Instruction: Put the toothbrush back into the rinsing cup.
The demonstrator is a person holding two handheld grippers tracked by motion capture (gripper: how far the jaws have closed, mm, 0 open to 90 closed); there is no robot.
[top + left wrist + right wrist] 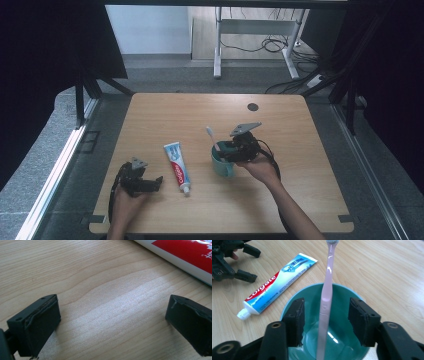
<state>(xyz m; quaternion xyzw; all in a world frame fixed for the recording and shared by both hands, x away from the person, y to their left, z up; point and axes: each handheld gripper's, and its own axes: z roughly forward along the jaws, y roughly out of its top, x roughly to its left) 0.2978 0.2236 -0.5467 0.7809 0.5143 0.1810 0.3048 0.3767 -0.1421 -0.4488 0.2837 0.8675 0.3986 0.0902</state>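
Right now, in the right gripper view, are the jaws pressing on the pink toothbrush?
No. The toothbrush stands in the teal cup between the right gripper's jaws, with a gap on each side.

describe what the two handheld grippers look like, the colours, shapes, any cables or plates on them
Both are black, skeletal frames with bolt holes. The left gripper and right gripper each carry a grey three-cornered plate on top and trail a black cable. The fingers are blocky black pads with a ribbed inner face. The person's forearms are bare, with no sleeves.

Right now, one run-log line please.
right gripper: open, around toothbrush in cup | left gripper: open, beside toothpaste
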